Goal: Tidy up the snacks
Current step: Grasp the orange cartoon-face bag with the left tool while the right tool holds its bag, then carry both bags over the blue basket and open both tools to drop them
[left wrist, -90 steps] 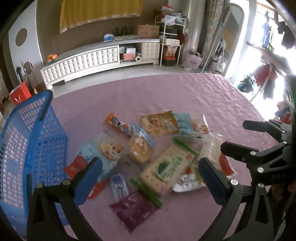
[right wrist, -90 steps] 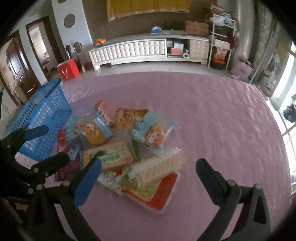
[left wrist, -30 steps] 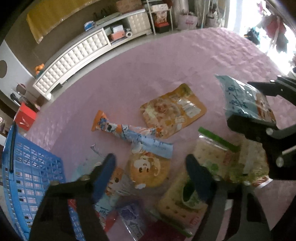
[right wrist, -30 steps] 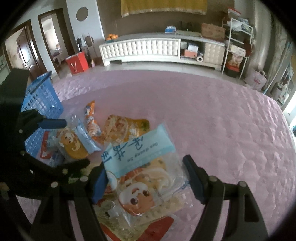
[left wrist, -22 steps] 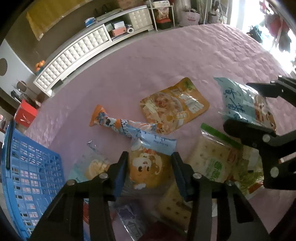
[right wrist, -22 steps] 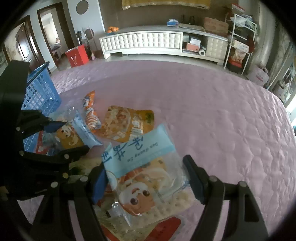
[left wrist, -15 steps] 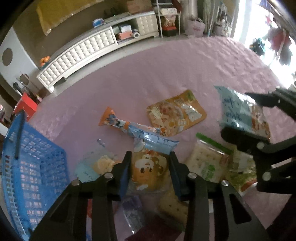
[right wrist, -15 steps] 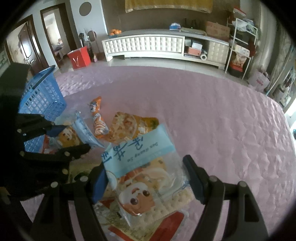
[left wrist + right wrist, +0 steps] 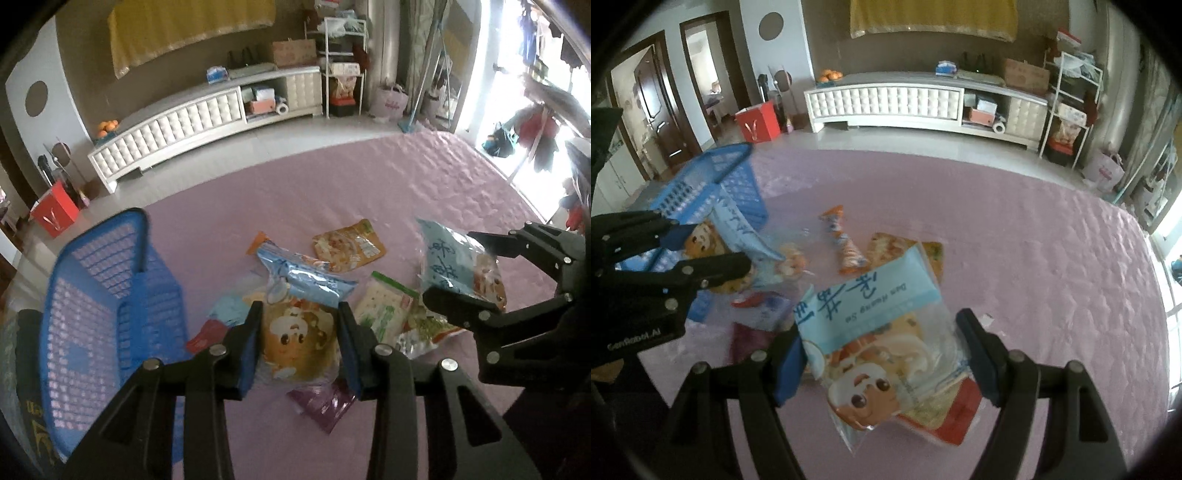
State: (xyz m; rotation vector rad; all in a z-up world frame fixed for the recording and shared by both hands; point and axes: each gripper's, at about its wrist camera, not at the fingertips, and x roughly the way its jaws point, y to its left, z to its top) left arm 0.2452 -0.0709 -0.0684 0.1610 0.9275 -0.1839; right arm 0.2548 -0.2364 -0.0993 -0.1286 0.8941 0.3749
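My left gripper (image 9: 299, 325) is shut on an orange cartoon snack bag (image 9: 297, 341) with a blue top, held above the purple bedspread; it also shows in the right wrist view (image 9: 713, 240). My right gripper (image 9: 881, 350) is shut on a clear snack bag with a light-blue header (image 9: 871, 325), also lifted; it shows at the right of the left wrist view (image 9: 458, 269). A blue plastic basket (image 9: 92, 306) stands at the left (image 9: 713, 177). Several snack packs lie on the bed: an orange pouch (image 9: 347, 245), a cracker pack (image 9: 384, 314), a purple packet (image 9: 325, 402), a slim orange stick pack (image 9: 842, 240).
The purple bedspread (image 9: 369, 192) stretches far and right of the pile. A white low cabinet (image 9: 886, 99) stands beyond the bed's far edge, with a red bag (image 9: 757, 122) on the floor at its left.
My left gripper has closed on the orange cartoon bag and lifted it off the pile, swinging toward the basket. My right gripper keeps holding its blue-header bag and has risen slightly.
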